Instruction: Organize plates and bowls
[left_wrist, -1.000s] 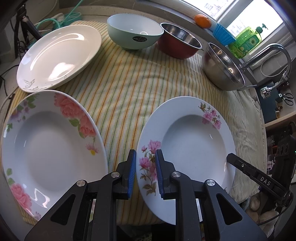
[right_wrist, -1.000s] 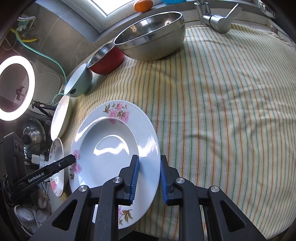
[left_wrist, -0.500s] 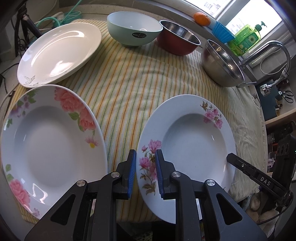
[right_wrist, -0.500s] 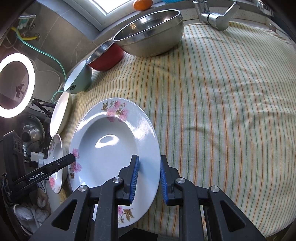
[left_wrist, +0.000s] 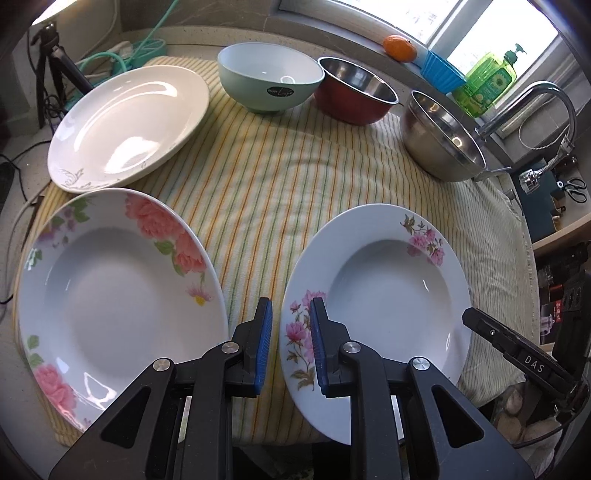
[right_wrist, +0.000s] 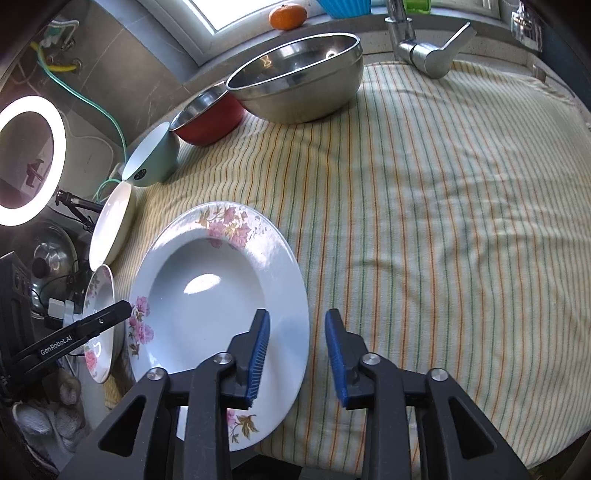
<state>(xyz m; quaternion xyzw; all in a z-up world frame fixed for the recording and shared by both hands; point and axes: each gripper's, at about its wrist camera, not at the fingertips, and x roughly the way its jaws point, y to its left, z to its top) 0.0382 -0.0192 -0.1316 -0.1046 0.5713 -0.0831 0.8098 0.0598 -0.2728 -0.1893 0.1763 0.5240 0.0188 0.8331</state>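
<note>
Right gripper (right_wrist: 297, 345) jaws opening, letting the pink-flowered plate (right_wrist: 207, 295) settle flat by the striped cloth's (right_wrist: 424, 221) near edge; left gripper (left_wrist: 291, 339) still pinches the plate's rim, steadying it.

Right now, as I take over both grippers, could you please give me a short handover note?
Left gripper: seems closed on the small-flowered plate's near rim.
Right gripper: jaws opening, that plate's rim between them, unpinched.
Things: plate lies on the striped cloth, beside the rose plate; white plate, mint bowl, red bowl, steel bowl behind, all separate.
Done: nothing stacked. Left: release, stack plates, nest bowls.
</note>
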